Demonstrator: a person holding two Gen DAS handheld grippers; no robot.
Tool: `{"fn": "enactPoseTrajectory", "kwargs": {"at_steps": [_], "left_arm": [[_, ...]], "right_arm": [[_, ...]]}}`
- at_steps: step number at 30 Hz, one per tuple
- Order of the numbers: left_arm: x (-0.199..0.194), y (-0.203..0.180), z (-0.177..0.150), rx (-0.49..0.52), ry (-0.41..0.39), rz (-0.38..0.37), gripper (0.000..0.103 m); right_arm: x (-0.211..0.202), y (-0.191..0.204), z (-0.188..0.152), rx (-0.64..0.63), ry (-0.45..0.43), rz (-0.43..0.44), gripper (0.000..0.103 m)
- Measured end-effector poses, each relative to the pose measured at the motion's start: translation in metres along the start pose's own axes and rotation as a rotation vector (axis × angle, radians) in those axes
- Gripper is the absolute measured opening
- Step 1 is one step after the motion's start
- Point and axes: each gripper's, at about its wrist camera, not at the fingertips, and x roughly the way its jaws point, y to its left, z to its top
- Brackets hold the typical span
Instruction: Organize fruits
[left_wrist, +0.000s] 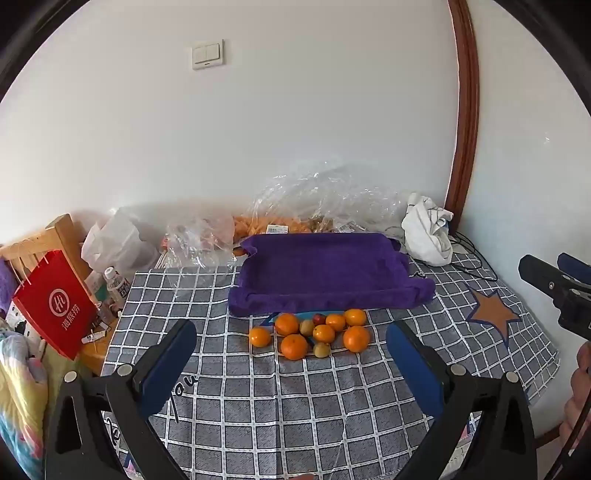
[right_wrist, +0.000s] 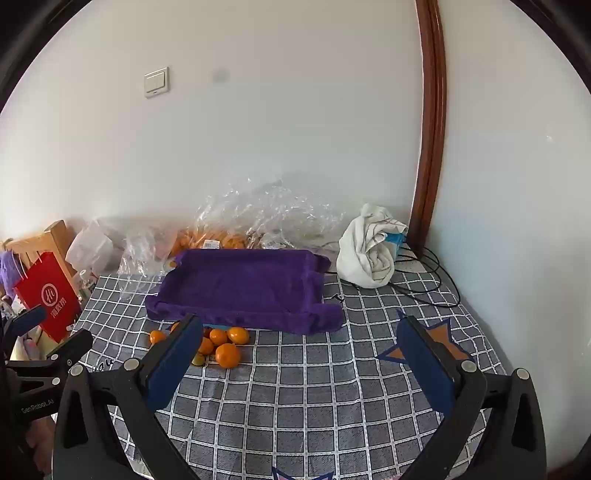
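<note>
Fruit: small pile of oranges (left_wrist: 293, 346) mixed with a few little yellow-green fruits (left_wrist: 321, 349) and one reddish one (left_wrist: 318, 318), lying on the checked tablecloth (left_wrist: 295, 406) just in front of the tray.
Tray: purple cloth-covered tray (left_wrist: 317, 273), nothing in it, set toward the wall.
Left claw (left_wrist: 291, 363): spread wide, nothing between its blue pads, hovering short of the fruit (the pile sits between the fingers in its own view).
Right claw (right_wrist: 301, 354): spread wide too, holding nothing, off to the right of the pile; its left finger hides some fruit.
Behind the tray: crumpled clear plastic bags (left_wrist: 314, 199), white bundled cloth (left_wrist: 428, 229).
Left edge: red paper bag (left_wrist: 55, 302).
</note>
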Motion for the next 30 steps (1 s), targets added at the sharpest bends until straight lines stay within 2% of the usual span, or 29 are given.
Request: {"fn": "enactPoseTrajectory", "kwargs": {"at_steps": [2, 4, 30], "left_arm": [[-0.001, -0.002, -0.002, -0.005, 0.001, -0.013, 0.103], [0.005, 0.002, 0.0, -0.022, 0.039, -0.013, 0.103], [0.004, 0.004, -0.006, -0.041, 0.039, 0.002, 0.103]], "right_arm": [[0.0, 0.0, -0.001, -0.002, 0.001, -0.006, 0.103], [0.001, 0.001, -0.003, 0.001, 0.007, 0.0, 0.103], [0.0, 0.003, -0.012, 0.018, 0.04, 0.054, 0.103]]}}
